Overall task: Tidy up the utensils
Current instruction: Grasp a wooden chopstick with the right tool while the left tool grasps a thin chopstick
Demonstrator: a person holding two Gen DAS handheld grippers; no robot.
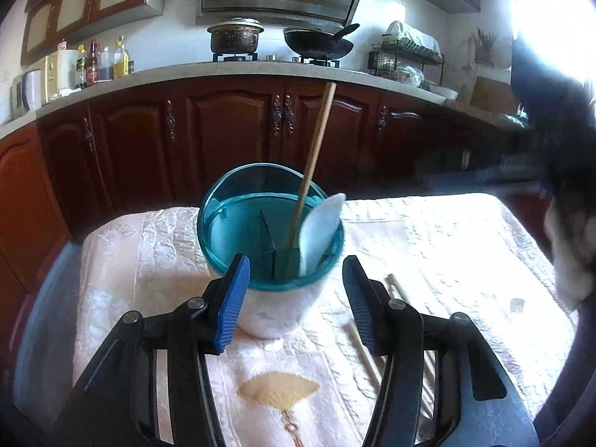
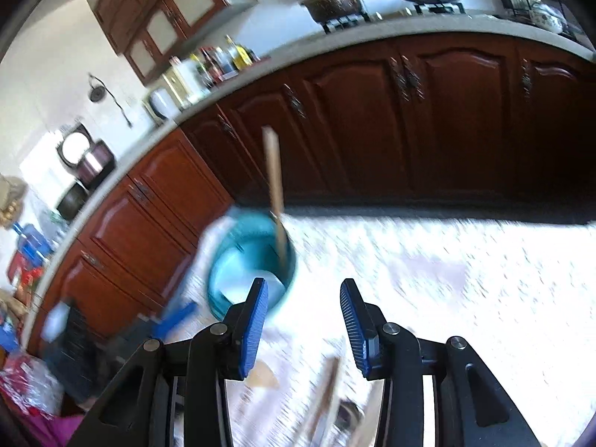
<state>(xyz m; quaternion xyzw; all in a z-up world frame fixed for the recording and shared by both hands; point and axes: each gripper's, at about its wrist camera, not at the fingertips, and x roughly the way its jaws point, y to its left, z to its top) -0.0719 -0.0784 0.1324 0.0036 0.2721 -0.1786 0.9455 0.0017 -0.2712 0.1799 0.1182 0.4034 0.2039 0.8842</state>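
A teal utensil holder (image 1: pixel 223 231) with a white base stands on the cloth-covered table (image 1: pixel 465 246). In it stand a wooden chopstick (image 1: pixel 316 156) and a white spoon (image 1: pixel 320 231). My left gripper (image 1: pixel 296 300) is open, its blue pads on either side of the holder's near wall, not touching. More wooden chopsticks (image 1: pixel 367 357) lie on the cloth by its right finger. In the blurred right wrist view, my right gripper (image 2: pixel 303 322) is open and empty above the table, near the holder (image 2: pixel 257 257) with its chopstick (image 2: pixel 275 193). A blurred chopstick (image 2: pixel 324 398) lies below it.
Dark wood cabinets (image 1: pixel 231 134) run behind the table under a counter with a pot (image 1: pixel 234 39), wok (image 1: pixel 318 44), bottles (image 1: pixel 104 61) and dish rack (image 1: pixel 406 59). The other gripper and hand (image 1: pixel 566 231) show blurred at the right edge of the left wrist view.
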